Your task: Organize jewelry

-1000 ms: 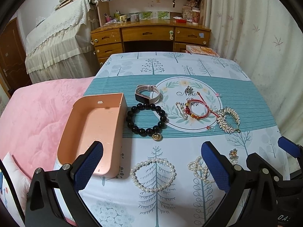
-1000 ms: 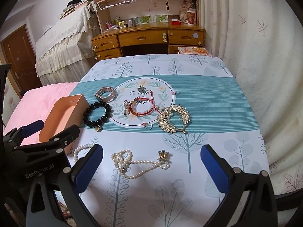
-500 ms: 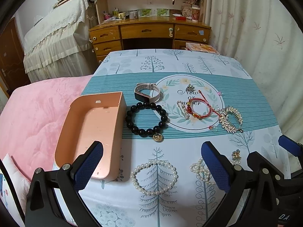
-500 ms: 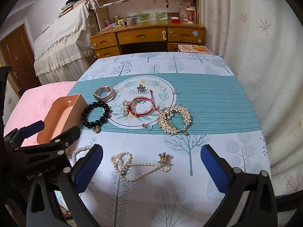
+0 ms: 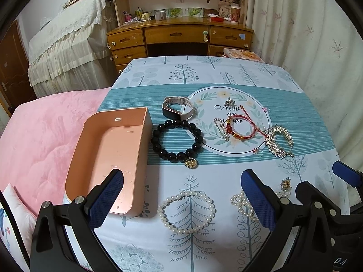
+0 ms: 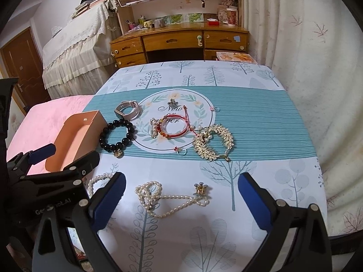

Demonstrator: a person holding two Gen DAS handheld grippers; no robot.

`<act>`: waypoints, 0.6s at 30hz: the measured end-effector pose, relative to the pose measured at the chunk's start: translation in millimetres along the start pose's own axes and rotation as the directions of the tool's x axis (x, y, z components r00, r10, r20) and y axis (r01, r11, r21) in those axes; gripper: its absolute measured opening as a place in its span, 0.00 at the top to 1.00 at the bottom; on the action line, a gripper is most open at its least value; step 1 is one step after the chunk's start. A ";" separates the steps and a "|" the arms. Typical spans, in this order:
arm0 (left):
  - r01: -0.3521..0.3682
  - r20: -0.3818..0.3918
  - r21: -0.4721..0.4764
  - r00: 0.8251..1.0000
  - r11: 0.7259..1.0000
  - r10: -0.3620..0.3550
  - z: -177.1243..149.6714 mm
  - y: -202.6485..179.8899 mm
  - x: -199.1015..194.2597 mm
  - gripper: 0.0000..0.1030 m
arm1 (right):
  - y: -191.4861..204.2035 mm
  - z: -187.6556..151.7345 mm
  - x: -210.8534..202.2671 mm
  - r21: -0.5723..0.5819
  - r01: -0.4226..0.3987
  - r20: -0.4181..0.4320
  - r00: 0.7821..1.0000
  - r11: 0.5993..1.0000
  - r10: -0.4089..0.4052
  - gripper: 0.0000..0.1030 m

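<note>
An open pink box (image 5: 109,158) (image 6: 74,140) lies at the table's left edge. Right of it are a black bead bracelet (image 5: 177,142) (image 6: 118,136), a pale watch (image 5: 179,110) (image 6: 128,111), a red cord bracelet (image 5: 241,129) (image 6: 174,127) and a gold leaf bracelet (image 5: 279,141) (image 6: 213,145). A pearl bracelet (image 5: 188,212) sits between the fingers of my open left gripper (image 5: 181,197). A tangled pearl necklace (image 6: 163,197) lies below my open right gripper (image 6: 181,199). Both hover above the near table edge, holding nothing.
The tablecloth (image 5: 204,72) covers the table; a pink bed (image 5: 45,136) adjoins its left side. A wooden desk (image 5: 179,36) stands beyond the far edge, a curtain (image 6: 306,68) to the right. A small gold clip (image 6: 200,188) and pearl pin (image 6: 154,130) lie among the jewelry.
Both views have drawn back and lifted slightly; the jewelry appears a little farther away. Nothing on the table has moved and both grippers stay open.
</note>
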State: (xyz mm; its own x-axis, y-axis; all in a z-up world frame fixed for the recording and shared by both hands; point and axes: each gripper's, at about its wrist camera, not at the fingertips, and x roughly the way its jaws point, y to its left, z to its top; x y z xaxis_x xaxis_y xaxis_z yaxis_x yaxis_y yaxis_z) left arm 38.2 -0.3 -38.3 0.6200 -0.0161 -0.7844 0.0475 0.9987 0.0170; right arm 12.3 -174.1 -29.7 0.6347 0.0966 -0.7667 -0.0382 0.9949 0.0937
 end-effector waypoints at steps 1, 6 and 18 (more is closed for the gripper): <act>0.000 -0.002 0.001 1.000 1.000 0.000 -0.4 0.9 0.6 0.01 | 0.1 0.3 0.5 0.000 -0.002 -0.002 1.000 1.000 0.002 0.05; -0.001 -0.011 0.009 1.000 1.000 0.001 0.1 -1.5 2.9 0.01 | -0.7 1.0 2.3 0.002 -0.012 -0.012 1.000 1.000 0.012 0.08; 0.001 -0.030 0.011 1.000 1.000 -0.001 0.5 -5.5 6.5 0.01 | -1.2 -0.3 3.0 0.006 -0.019 -0.020 1.000 1.000 0.019 0.11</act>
State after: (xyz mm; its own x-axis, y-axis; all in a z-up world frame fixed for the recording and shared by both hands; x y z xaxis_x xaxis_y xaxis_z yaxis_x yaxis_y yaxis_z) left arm 42.3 -6.0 -43.2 0.5959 -0.0152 -0.8029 0.0568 0.9981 0.0233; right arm 14.0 -174.9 -32.3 0.6182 0.1164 -0.7773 -0.0459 0.9926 0.1122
